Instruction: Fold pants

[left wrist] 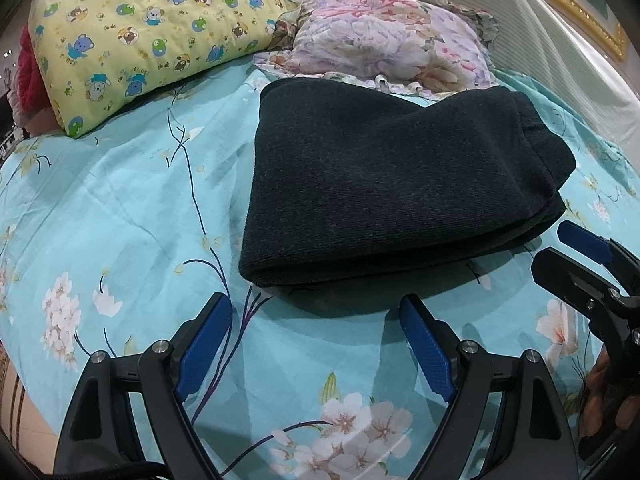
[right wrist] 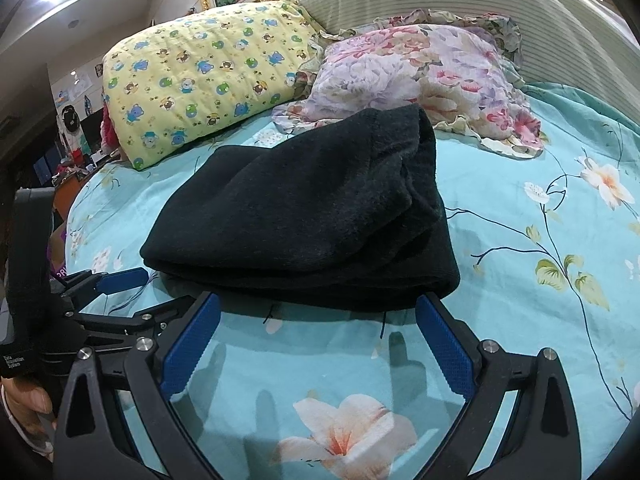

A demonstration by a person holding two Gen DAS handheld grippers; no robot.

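Yellow bear-print pillow (left wrist: 148, 36) at far left, against the headboard; floral ruffled pillow (left wrist: 392, 44) just beside it to the right. Dark pants (left wrist: 384, 188) lie folded into a thick stack on the turquoise floral bedsheet (left wrist: 120, 208), far edge touching the floral pillow, layered edges showing on the right side. Left gripper (left wrist: 316, 322) sits low over the sheet just short of the pants' near fold, blue pads spread wide, nothing between them. Right gripper (right wrist: 318, 322) alongside to the right, likewise spread wide and empty, fingertips at the near edge of the stack; whether they touch the cloth cannot be told. Each gripper shows at the margin of the other's view.
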